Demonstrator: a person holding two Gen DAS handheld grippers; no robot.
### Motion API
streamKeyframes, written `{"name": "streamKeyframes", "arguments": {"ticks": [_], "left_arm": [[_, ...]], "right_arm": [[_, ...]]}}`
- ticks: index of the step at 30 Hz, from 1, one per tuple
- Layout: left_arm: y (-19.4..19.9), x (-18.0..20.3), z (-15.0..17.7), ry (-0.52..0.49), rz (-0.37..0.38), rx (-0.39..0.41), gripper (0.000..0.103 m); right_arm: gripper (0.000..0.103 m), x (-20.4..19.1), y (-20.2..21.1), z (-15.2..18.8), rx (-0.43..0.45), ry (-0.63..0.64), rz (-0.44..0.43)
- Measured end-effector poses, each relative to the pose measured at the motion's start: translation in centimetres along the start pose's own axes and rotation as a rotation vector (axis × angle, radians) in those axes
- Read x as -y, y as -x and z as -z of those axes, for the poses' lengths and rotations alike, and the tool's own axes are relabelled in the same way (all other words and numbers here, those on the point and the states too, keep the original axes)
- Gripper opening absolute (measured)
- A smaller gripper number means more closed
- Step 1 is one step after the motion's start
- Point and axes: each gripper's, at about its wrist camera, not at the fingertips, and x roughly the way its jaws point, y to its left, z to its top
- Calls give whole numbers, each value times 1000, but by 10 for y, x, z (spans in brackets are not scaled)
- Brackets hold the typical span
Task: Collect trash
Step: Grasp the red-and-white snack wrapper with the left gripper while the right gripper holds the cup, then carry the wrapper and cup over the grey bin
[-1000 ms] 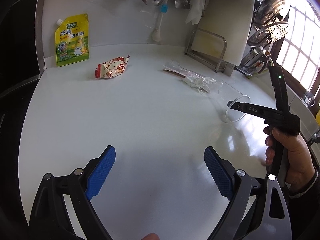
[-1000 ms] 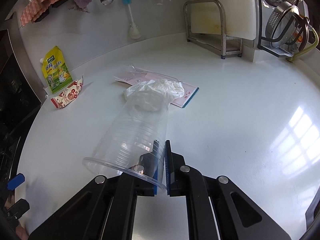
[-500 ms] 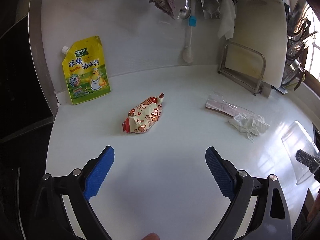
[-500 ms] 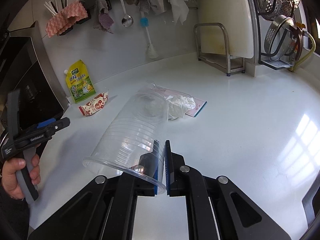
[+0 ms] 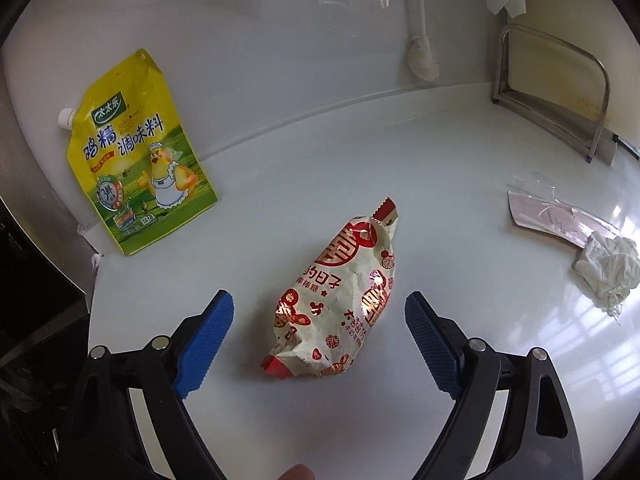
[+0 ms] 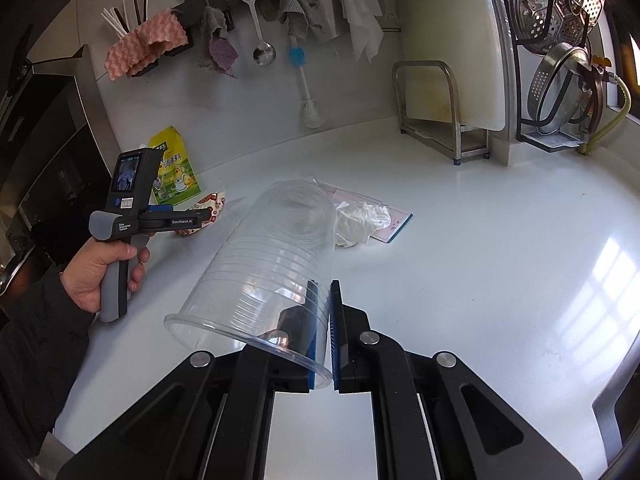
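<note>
Both pads (image 5: 206, 340) flank the wrapper (image 5: 340, 300): lower your open, just-narrowing left tongs (image 5: 320, 338) squarely; right tongs (image 6: 323, 330) pinch the cup (image 6: 272, 264).

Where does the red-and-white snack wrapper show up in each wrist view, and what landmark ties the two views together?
Left wrist view: the red-and-white snack wrapper lies centre frame on the counter, between the open fingers of the left gripper, untouched.
Right wrist view: the wrapper sits at mid-left, partly hidden behind the left gripper.
Shared landmark: the yellow seasoning pouch leaning against the wall behind it.
</note>
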Motion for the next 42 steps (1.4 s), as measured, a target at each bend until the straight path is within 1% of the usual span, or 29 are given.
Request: {"name": "streamKeyframes", "arguments": {"ticks": [1, 2, 3, 5, 6, 7, 10, 14, 17, 21, 26, 29, 33, 38, 42], "left_arm": [[-5, -2, 0, 8, 9, -16, 74], [-9, -4, -1, 19, 25, -35, 66], [-10, -6, -1, 32, 41, -38, 55], [-11, -7, -2, 29, 38, -35, 48], [-11, -6, -1, 21, 43, -35, 36], [-11, -6, -1, 16, 58, -37, 30], [-6, -6, 4, 10, 61, -23, 27], [14, -3, 13, 5, 62, 10, 25], [37, 0, 20, 18, 78, 40, 25], [74, 12, 34, 7, 81, 100, 25], [116, 31, 58, -17, 126, 134, 25], [139, 40, 74, -26, 134, 157, 25], [163, 47, 97, -29, 134, 170, 25], [187, 53, 126, -34, 143, 157, 25], [206, 58, 146, -27, 164, 152, 26]], "right_arm": [[6, 0, 0, 0, 2, 0, 2], [6, 0, -2, 0, 1, -1, 3], [6, 1, -3, 0, 1, -4, 3], [6, 0, -6, 1, -5, -4, 1], [6, -1, -7, 2, -7, -2, 0], [6, -2, -8, 3, -8, 1, -1], [6, -5, -9, 3, -11, 6, 0], [6, -5, -9, 1, -9, 11, 13], [6, -5, -9, 2, -12, 11, 18], [6, -8, -9, 4, -18, 8, 19], [6, -14, -2, 11, -28, 14, 21], [6, -15, 5, 18, -33, 11, 27], [6, -15, 15, 29, -44, 4, 31], [6, -16, 30, 46, -60, -10, 33], [6, -22, 48, 60, -58, -5, 34]]}}
